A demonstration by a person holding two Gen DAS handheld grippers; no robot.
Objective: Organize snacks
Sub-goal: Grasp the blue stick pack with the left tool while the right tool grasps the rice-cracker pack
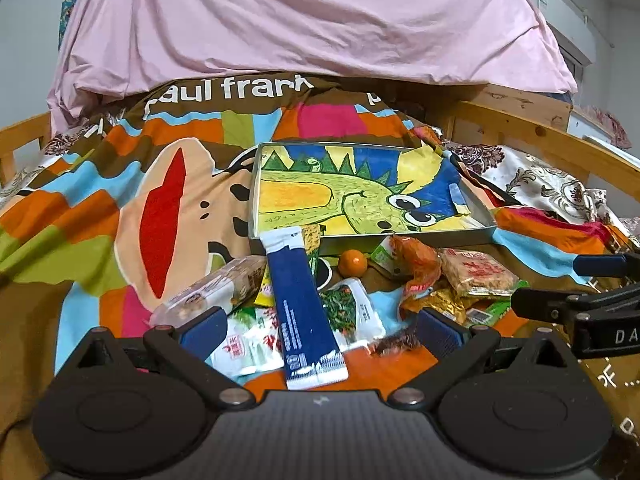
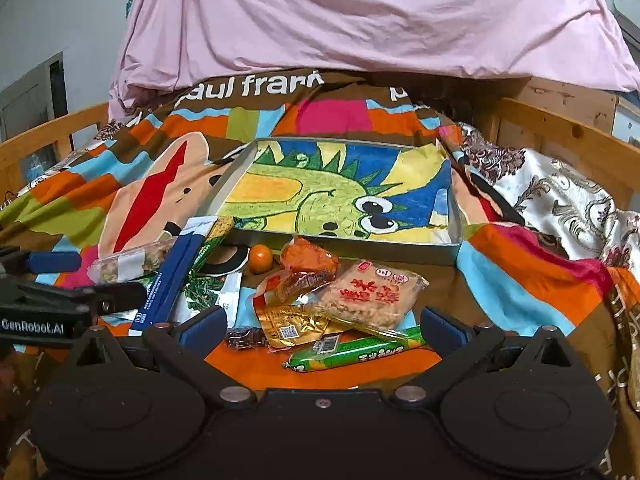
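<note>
Both tools wide and empty, left tool (image 1: 318,330) over long blue-and-white sachet (image 1: 306,304); close across narrow width, then lift toward shallow dinosaur-lined tray (image 1: 408,238)

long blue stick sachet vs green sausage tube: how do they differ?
The flat blue-and-white stick sachet leans propped on the other packets, its far end toward the shallow grey tray; the round green plastic-wrapped sausage lies flat on the bedspread. The sachet sits between the left gripper's open fingers, the sausage between the right gripper's. Both are long, narrow and outside the tray.
</note>
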